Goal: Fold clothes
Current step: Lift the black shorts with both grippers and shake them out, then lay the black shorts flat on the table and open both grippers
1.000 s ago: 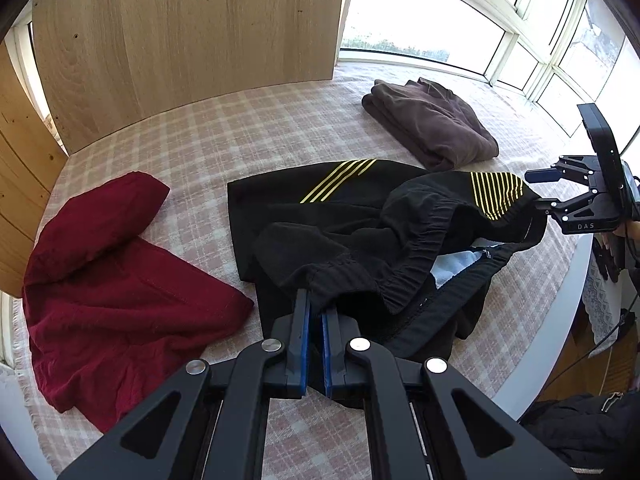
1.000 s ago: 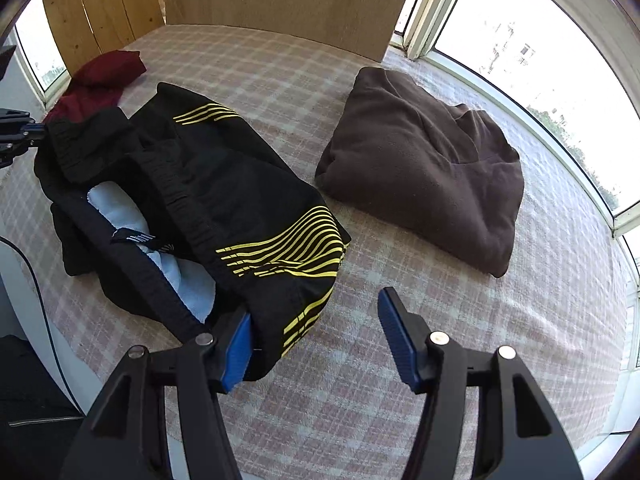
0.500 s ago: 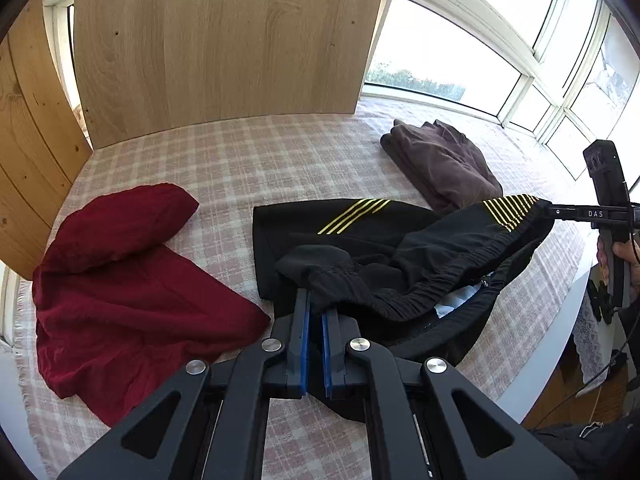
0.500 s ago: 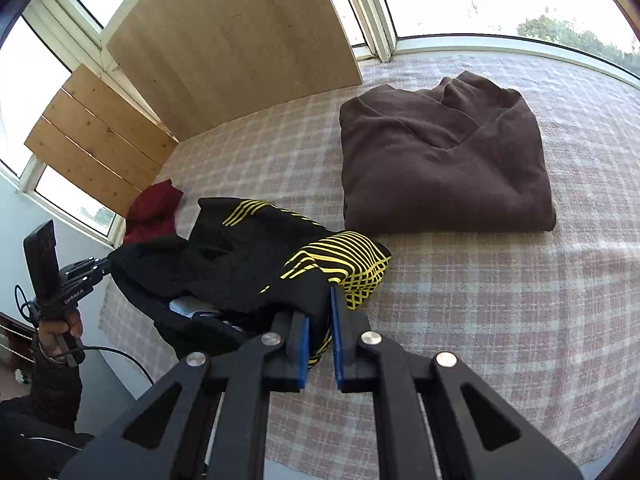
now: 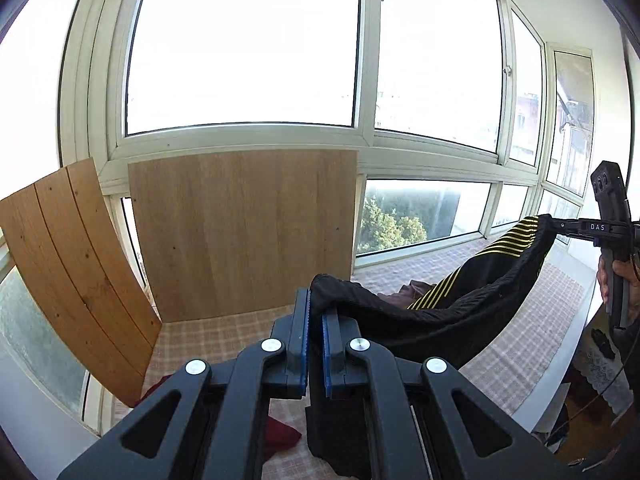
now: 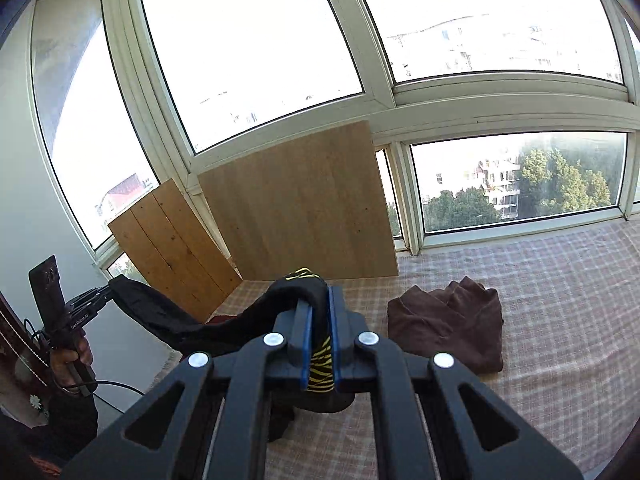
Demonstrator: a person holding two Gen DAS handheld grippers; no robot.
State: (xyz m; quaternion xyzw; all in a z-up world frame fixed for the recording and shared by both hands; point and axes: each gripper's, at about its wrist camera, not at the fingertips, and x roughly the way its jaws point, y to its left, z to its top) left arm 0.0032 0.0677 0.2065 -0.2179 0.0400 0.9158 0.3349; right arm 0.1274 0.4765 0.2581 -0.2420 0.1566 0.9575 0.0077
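Left wrist view has the left gripper [image 5: 314, 344] clamped on the black garment [image 5: 452, 320], which sags, soft and light, toward 2 o'clock where the right gripper [image 5: 554, 222] pinches its yellow-striped corner above the table [image 5: 520, 344].

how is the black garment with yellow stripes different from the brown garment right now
The black garment is held up off the table, strung between the left hand-held gripper and the right hand-held gripper; the brown garment lies on the checked tablecloth, untouched. The black one is unfolded and sagging; the brown one is folded into a neat pile. The black one has yellow stripes; the brown one is plain. Both are dark clothes.
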